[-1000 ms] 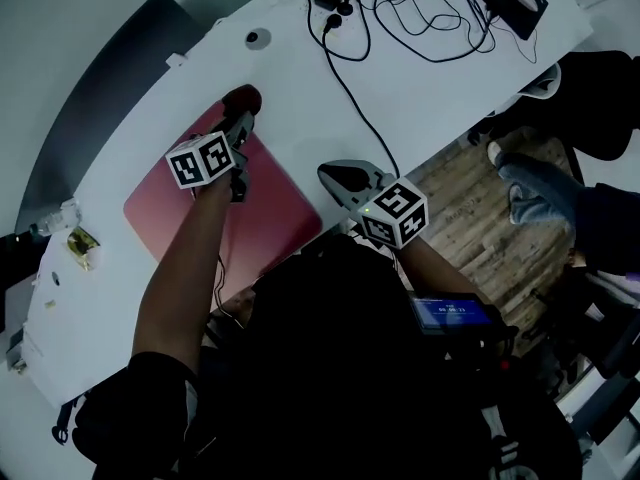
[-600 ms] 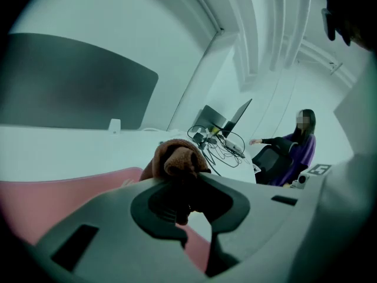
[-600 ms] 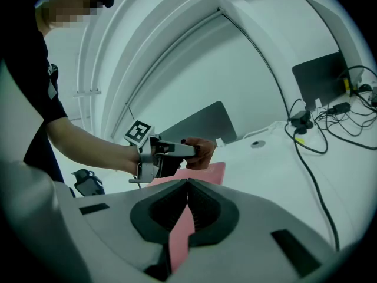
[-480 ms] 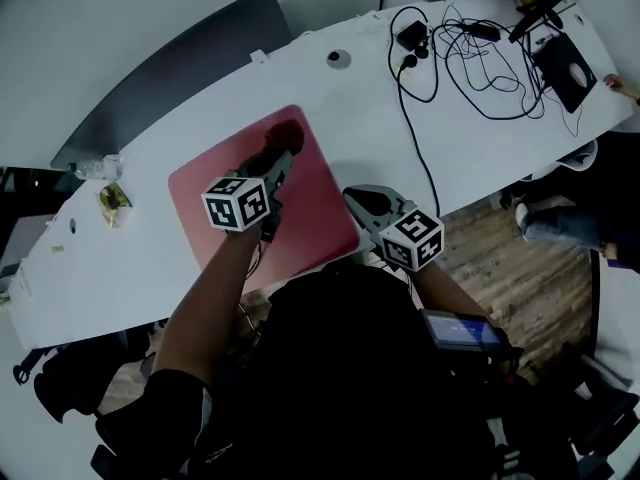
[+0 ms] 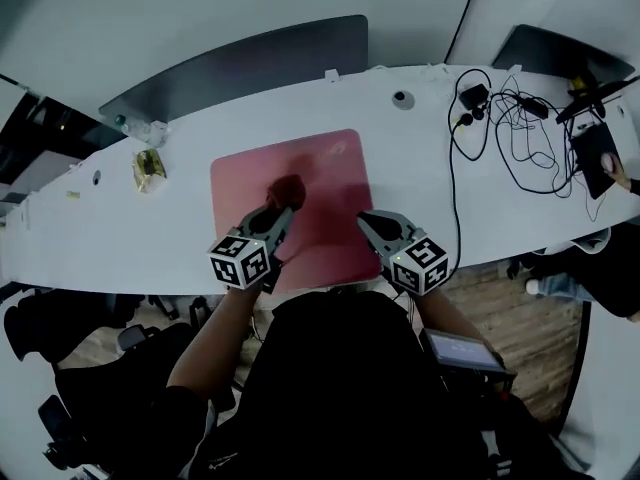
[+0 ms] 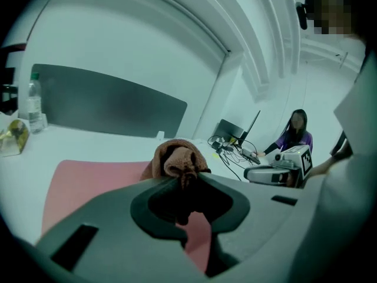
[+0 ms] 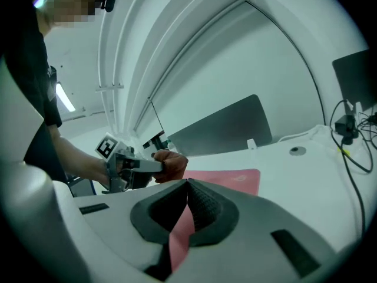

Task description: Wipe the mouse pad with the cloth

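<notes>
Nearest, at the near edge of the pink rectangular mouse pad (image 5: 240, 183), the left claw (image 5: 283, 208) is clamped on a bunched brown cloth (image 5: 289, 190). The cloth rests on the pad about midway across. The right claw (image 5: 366, 220) hangs over the pad's near right corner, its jaws pressed together with nothing between them. The pad lies flat on a long white surface (image 5: 410, 158). Left of the pad lies a small yellowish packet (image 5: 149, 167). Well to the pad's right sprawls a tangle of black cables (image 5: 510, 128). Beyond the pad stands a dark grey divider panel (image 5: 250, 58).
</notes>
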`<state>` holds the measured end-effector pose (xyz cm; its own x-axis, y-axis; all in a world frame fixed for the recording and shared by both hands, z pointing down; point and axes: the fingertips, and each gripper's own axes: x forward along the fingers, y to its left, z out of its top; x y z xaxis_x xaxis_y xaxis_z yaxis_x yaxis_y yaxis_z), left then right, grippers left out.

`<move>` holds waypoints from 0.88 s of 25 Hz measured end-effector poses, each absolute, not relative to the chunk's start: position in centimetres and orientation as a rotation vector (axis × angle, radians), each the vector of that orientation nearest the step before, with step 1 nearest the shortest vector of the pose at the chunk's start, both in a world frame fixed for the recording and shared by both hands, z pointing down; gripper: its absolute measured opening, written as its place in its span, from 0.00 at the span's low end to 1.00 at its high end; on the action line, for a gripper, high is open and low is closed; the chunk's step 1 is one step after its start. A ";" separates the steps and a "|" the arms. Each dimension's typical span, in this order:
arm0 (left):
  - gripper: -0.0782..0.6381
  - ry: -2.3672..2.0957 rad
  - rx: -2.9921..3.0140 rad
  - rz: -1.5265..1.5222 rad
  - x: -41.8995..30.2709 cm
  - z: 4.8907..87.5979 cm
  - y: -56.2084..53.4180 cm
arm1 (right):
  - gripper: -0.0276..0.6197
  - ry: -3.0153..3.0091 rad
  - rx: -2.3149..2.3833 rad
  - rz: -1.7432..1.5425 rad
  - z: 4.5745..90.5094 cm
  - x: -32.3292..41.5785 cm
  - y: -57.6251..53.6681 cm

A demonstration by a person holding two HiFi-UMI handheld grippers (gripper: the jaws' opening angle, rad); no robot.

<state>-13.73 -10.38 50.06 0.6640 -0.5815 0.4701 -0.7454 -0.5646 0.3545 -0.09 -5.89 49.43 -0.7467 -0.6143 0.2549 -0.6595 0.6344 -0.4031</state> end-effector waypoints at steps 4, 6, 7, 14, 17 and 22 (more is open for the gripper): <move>0.21 -1.115 2.308 0.377 -16.5 49.9 -7.7 | 0.08 -2.782 0.995 0.707 49.1 -1.6 -6.0; 0.21 -1.153 2.287 0.362 -17.5 49.9 -6.3 | 0.08 -2.796 0.955 0.696 48.8 -2.3 -5.9; 0.21 -1.170 2.278 0.355 -17.9 50.0 -5.6 | 0.08 -2.803 0.937 0.689 48.8 -2.6 -5.8; 0.21 -1.245 2.232 0.327 -19.1 50.4 -2.1 | 0.08 -2.831 0.856 0.645 48.7 -3.5 -5.1; 0.21 -1.253 2.223 0.325 -18.9 50.7 -1.4 | 0.08 -2.832 0.854 0.646 48.8 -3.3 -4.9; 0.21 -1.241 2.231 0.330 -18.0 50.9 -1.0 | 0.08 -2.829 0.879 0.648 48.8 -2.5 -4.3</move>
<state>-18.01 -1.04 50.86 0.5413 -0.7013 0.4639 -0.8391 -0.4151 0.3517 -2.47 -4.26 48.76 -0.8267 -0.5157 0.2248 -0.5622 0.7416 -0.3660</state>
